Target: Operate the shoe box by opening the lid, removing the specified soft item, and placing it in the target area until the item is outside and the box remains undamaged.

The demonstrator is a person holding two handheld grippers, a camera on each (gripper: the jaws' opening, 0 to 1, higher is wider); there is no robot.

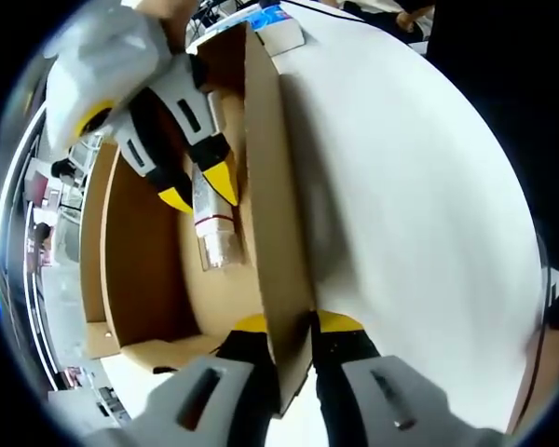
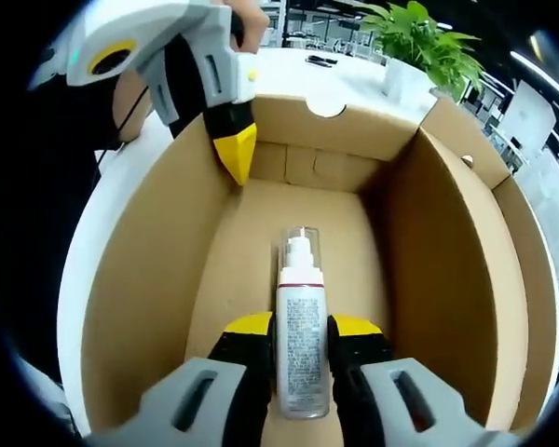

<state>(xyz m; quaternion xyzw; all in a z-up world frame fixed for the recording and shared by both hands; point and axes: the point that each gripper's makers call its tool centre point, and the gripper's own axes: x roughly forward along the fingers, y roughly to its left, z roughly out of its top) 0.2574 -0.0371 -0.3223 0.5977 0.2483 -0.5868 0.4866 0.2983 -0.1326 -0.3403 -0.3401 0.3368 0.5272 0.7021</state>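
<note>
An open brown cardboard shoe box (image 1: 272, 177) lies on a white table. My left gripper (image 1: 295, 323) is shut on the box's side wall, one jaw inside and one outside. In the right gripper view it reaches in from the upper left and pinches that same wall (image 2: 182, 251). Inside, a white spray bottle (image 2: 301, 335) with a clear cap and a dark red band lies along the box floor. My right gripper (image 2: 303, 326) is shut on its body. From the left gripper view the right gripper (image 1: 198, 191) holds the bottle (image 1: 214, 233) cap-end outward.
The white table (image 1: 419, 233) stretches wide beside the box. The open lid flap (image 2: 526, 279) stands off the far wall. A potted green plant (image 2: 419, 37) stands beyond the box. A blue and white item (image 1: 281, 23) lies past the box's end.
</note>
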